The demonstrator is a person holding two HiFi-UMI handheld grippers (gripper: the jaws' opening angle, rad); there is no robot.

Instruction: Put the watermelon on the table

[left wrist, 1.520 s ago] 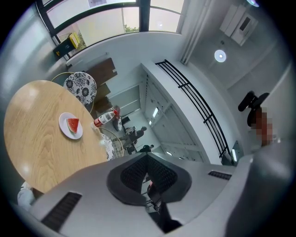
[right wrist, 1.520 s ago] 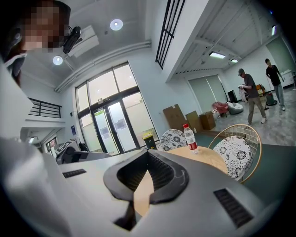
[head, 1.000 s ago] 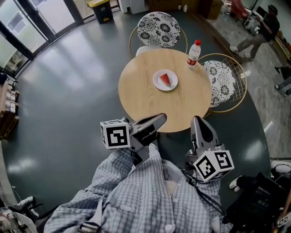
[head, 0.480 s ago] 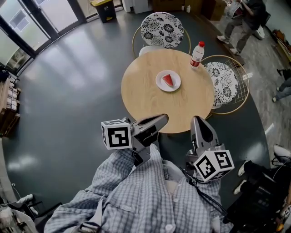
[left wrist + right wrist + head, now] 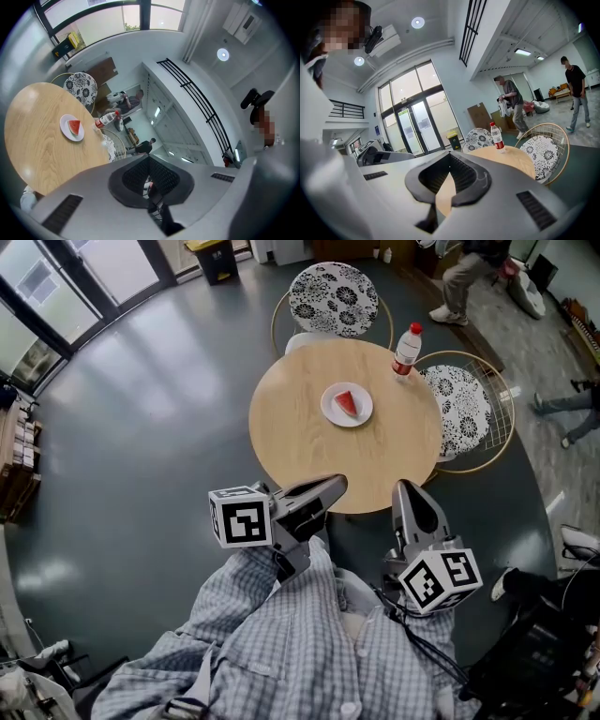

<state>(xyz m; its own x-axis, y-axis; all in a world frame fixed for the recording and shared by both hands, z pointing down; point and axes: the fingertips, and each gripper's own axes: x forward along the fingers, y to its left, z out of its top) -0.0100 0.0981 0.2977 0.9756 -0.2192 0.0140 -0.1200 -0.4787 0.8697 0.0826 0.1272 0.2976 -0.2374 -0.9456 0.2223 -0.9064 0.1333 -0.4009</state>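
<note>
- Left gripper (image 5: 333,486): jaws closed tip to tip, nothing between them; held level at the near edge of the table, close to the person's shirt.
- Table (image 5: 291,432): round, pale wood, with a patterned chair (image 5: 328,298) behind it.
- Watermelon (image 5: 348,404): one red slice lying on a white plate (image 5: 327,414) near the table's middle, well apart from both grippers; by the look of it, the task is already met.
- Bottle (image 5: 406,351): upright at the far right rim of the table.
- Right gripper (image 5: 409,489): jaws together, empty, tilted slightly down.
- Handling note: probably best to keep both tongs back. If the slice needs shifting, take the plate by its rim, since the flesh looks soft.
- View note: the head view and left gripper view show the slice. The right gripper view shows bottle and table only, plus people walking beyond.
</note>
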